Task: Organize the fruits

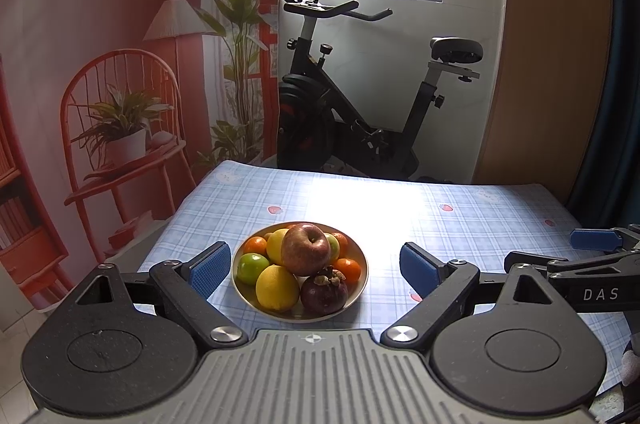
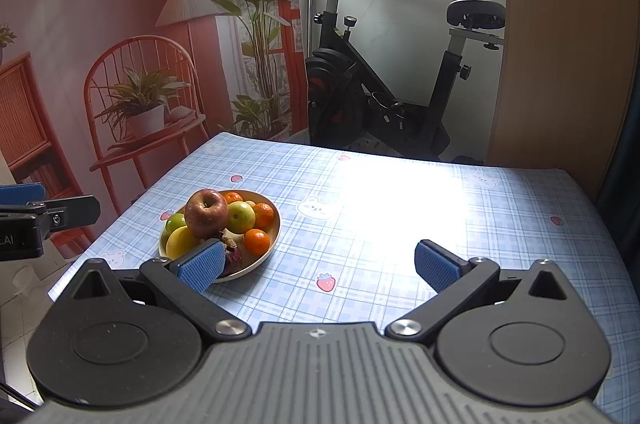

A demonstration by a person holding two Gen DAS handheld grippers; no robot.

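A shallow metal bowl (image 1: 362,276) (image 2: 275,230) on the blue plaid table holds piled fruit. A red apple (image 1: 306,248) (image 2: 206,212) lies on top. Around it are yellow lemons (image 1: 277,288), green apples (image 1: 252,267) (image 2: 241,217), small oranges (image 1: 348,269) (image 2: 257,241) and a dark purple mangosteen (image 1: 324,294). My left gripper (image 1: 314,270) is open, its blue pads (image 1: 209,270) either side of the bowl, short of it. My right gripper (image 2: 318,268) is open over bare cloth right of the bowl; its left pad (image 2: 202,266) hides the mangosteen.
The table (image 1: 480,216) (image 2: 400,208) has a plaid cloth with strawberry and bear prints; its far edge meets an exercise bike (image 1: 360,104) (image 2: 380,76). A printed backdrop with a chair and plants hangs at the left. The table's left edge drops off close to the bowl.
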